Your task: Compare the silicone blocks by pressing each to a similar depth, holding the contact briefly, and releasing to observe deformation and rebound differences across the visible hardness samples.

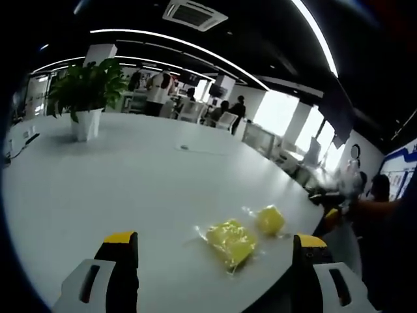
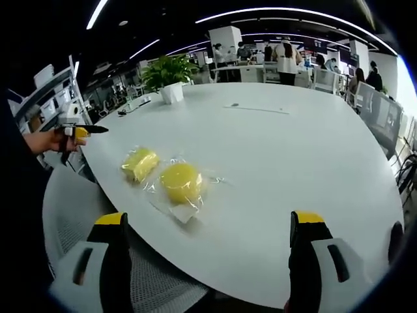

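Observation:
Two yellow silicone blocks in clear plastic wrap lie near the rounded edge of a big white table (image 1: 130, 176). In the left gripper view the larger-looking block (image 1: 231, 242) is nearer and the other block (image 1: 270, 220) sits just beyond it. My left gripper (image 1: 215, 239) is open and held short of them, touching nothing. In the right gripper view one block (image 2: 139, 163) lies left of a rounder block (image 2: 181, 182). My right gripper (image 2: 210, 220) is open above the table edge (image 2: 215, 261), apart from both blocks. The left gripper (image 2: 78, 130) shows at the far left in a hand (image 2: 45, 140).
A potted plant (image 1: 88, 91) (image 2: 171, 73) stands far across the table. A grey mesh chair (image 2: 78, 222) sits under the table edge near my right gripper. A person (image 1: 378, 208) is at the right. Several people and desks fill the background.

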Tool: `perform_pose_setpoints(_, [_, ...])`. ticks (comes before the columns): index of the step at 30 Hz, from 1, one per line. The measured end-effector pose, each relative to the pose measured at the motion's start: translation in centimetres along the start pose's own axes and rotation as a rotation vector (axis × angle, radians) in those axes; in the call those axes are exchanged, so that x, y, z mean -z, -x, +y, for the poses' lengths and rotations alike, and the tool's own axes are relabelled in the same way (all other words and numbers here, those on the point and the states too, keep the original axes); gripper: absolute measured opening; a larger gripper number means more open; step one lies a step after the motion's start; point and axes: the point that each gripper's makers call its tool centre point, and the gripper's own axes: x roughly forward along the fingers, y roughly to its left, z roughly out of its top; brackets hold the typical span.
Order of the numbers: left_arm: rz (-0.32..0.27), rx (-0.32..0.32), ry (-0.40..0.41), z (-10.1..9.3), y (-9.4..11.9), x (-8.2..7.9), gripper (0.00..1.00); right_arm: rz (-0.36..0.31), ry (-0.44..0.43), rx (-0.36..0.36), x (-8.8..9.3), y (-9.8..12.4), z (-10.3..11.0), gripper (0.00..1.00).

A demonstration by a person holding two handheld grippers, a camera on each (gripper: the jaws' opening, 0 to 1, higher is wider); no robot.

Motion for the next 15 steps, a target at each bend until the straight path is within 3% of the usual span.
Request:
perform_pose_setpoints(7, [-0.008, 0.032, 0.086, -0.1, -1.0, -0.1, 1.00, 0.000, 0.002, 0.002, 0.0, 0.2, 0.2, 0.96])
perform_pose_setpoints(10, [-0.031, 0.042, 0.192, 0.0, -2.0, -0.2, 1.00, 0.002, 0.009, 0.000, -0.1, 0.6, 0.3, 0.96])
perform_pose_setpoints(15, [-0.004, 0.034, 0.259, 1.1, -3.9, 0.9, 1.00, -0.005, 0.008, 0.007, -0.2, 0.9, 0.0, 0.96])
